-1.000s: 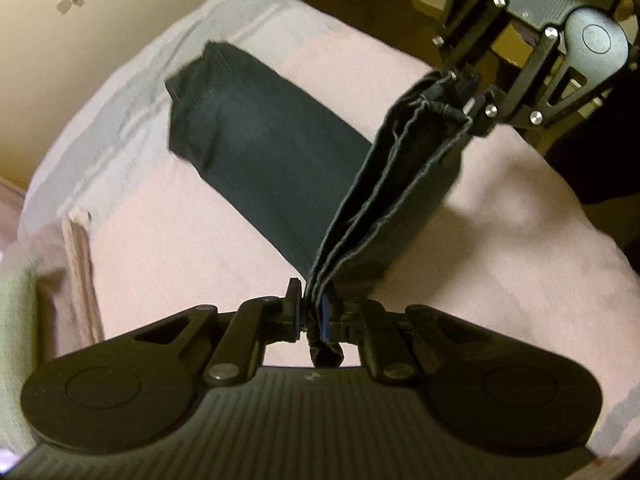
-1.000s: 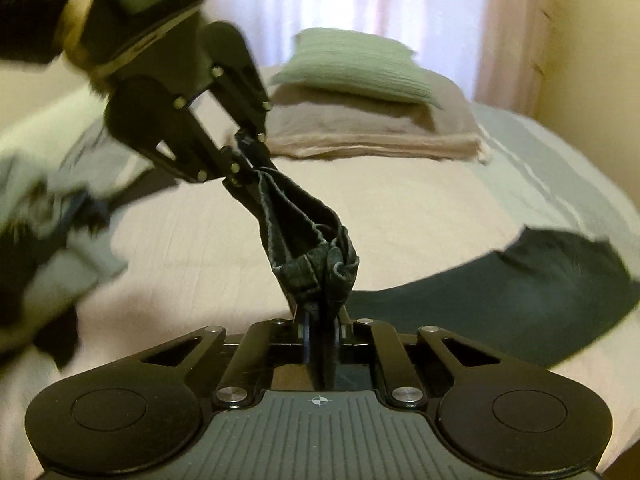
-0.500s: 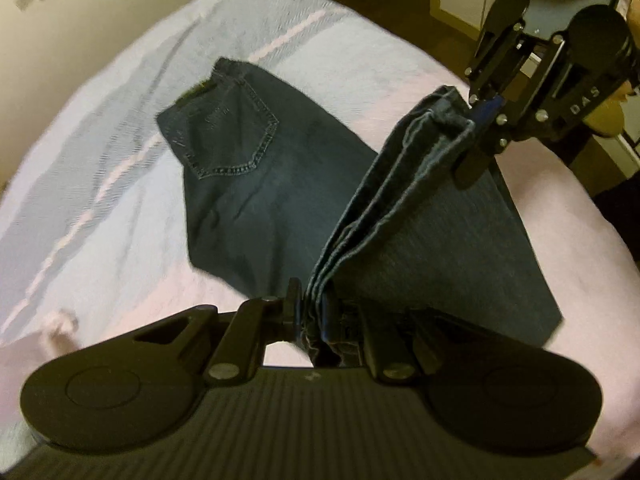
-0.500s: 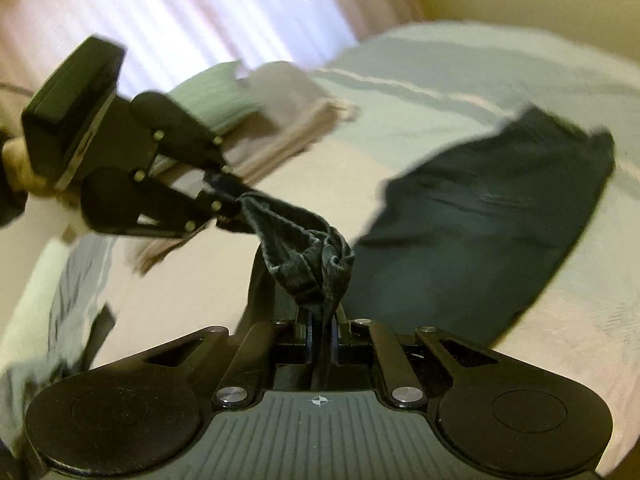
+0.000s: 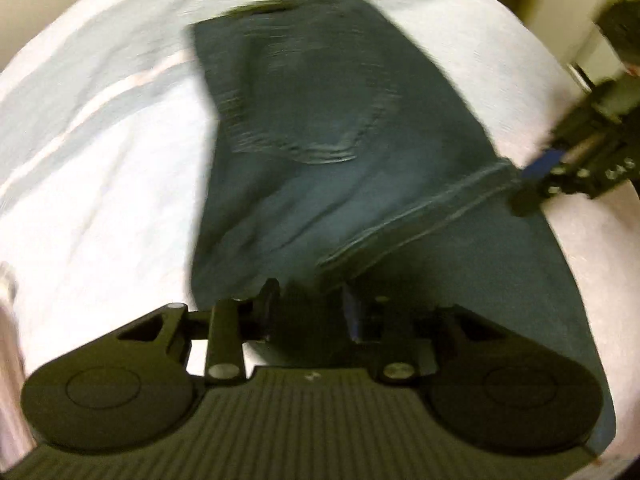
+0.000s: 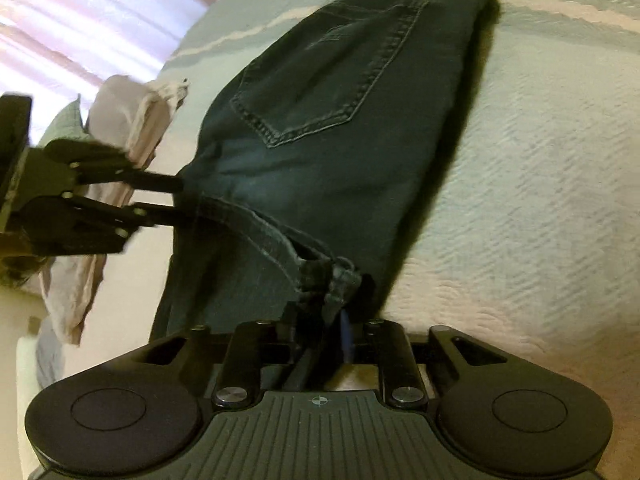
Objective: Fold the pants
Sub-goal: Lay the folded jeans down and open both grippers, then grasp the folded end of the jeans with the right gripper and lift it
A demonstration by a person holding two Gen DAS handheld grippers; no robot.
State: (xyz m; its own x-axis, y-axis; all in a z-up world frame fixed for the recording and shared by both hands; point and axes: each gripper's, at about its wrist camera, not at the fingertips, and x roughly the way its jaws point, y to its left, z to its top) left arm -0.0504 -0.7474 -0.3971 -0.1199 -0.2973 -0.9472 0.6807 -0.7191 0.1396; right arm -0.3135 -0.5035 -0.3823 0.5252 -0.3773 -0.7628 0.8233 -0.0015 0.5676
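Note:
Dark blue jeans lie on the bed with the back pocket up and the legs folded over toward the seat. The leg hem runs across them between both grippers. My left gripper is low at the near end of the hem, its fingers spread wide; in the right wrist view the left gripper is at the hem's left end. My right gripper has its fingers parted, with the bunched hem corner lying at their tips. In the blurred left wrist view the right gripper touches the hem's far end.
A pale striped bedspread covers the bed around the jeans. Folded beige blankets and a green pillow are stacked at the head of the bed, under a curtained window. Furniture stands beyond the bed's far right edge.
Both grippers carried the leg hem forward and down onto the seat of the jeans. Their fingers now stand wider apart than when they pinched the hem.

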